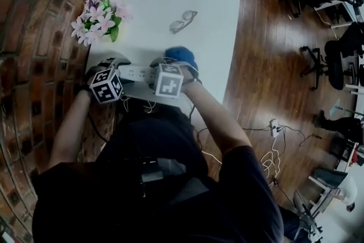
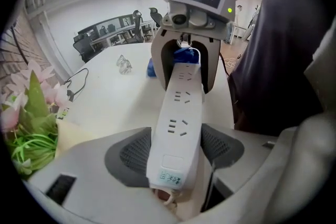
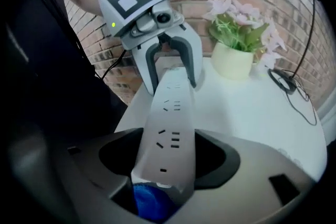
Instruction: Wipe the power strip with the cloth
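White table [image 1: 210, 8], power strip [image 2: 178, 113], blue cloth [image 1: 181, 55]

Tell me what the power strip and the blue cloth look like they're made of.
The power strip looks like hard moulded plastic, white with a smooth, slightly glossy finish; its crisp edges and socket slots suggest that. The cloth seems a soft blue fabric, matte and bunched up; the weave is too small to tell.
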Tool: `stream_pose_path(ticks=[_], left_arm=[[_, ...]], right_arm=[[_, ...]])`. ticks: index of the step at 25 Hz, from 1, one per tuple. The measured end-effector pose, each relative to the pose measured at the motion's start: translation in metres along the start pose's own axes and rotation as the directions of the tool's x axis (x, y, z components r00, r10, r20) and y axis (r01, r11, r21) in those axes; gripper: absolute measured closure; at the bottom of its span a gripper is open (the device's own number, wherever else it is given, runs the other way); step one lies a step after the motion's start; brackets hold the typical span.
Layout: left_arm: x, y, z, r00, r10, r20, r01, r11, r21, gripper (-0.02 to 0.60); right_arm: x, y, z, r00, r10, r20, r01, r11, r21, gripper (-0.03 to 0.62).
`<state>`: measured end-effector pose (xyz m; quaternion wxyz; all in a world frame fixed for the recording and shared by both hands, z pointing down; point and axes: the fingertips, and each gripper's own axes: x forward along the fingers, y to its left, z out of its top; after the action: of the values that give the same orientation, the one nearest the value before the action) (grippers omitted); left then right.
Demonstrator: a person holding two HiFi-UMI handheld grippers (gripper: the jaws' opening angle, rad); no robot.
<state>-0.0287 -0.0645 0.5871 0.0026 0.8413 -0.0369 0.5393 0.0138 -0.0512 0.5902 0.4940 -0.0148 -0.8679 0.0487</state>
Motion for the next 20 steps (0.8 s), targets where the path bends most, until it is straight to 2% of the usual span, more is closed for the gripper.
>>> stream_pose_path(ticks=[1,3,6,8,10,11,15,18,20], left_arm=[[-0.001,0.000,0.000,1.000,-0.002,0.001,0.002,1.000,-0.007,0.268],[-0.004,0.001,0.001,1.000,-0.001,0.010,0.002,0.999,-0.034,0.270],[-0.019,0.009,0.008,0.997,-0.006,0.072,0.017,0.988,-0.155,0.279],[-0.035,0.023,0.016,0.988,-0.019,0.156,0.064,0.955,-0.288,0.279],[-0.046,0.037,0.019,0.973,-0.032,0.228,0.119,0.918,-0.377,0.279],[-0.048,0.041,0.018,0.970,-0.041,0.239,0.135,0.910,-0.392,0.279],[-0.037,0.035,0.007,0.975,-0.113,0.193,0.183,0.902,-0.391,0.279],[-0.027,0.031,0.003,0.968,-0.146,0.203,0.221,0.878,-0.424,0.276],[-0.024,0.032,0.003,0.969,-0.138,0.205,0.216,0.878,-0.427,0.278]], right_arm=[[0.002,0.000,-0.002,1.000,-0.008,-0.007,0.008,1.000,-0.015,0.330],[0.004,-0.005,-0.004,0.998,-0.062,-0.015,0.061,0.996,-0.060,0.331],[0.001,-0.017,-0.010,0.979,-0.201,-0.041,0.193,0.969,-0.153,0.332],[-0.004,-0.024,-0.015,0.955,-0.292,-0.045,0.277,0.938,-0.207,0.332],[-0.008,-0.029,-0.016,0.931,-0.365,-0.032,0.343,0.899,-0.273,0.332],[-0.012,-0.030,-0.013,0.919,-0.392,-0.024,0.367,0.878,-0.307,0.332],[-0.024,-0.031,-0.002,0.884,-0.468,0.008,0.429,0.803,-0.413,0.332],[-0.027,-0.030,0.001,0.870,-0.491,0.036,0.454,0.772,-0.446,0.332],[-0.028,-0.031,0.000,0.865,-0.499,0.041,0.462,0.763,-0.451,0.332]])
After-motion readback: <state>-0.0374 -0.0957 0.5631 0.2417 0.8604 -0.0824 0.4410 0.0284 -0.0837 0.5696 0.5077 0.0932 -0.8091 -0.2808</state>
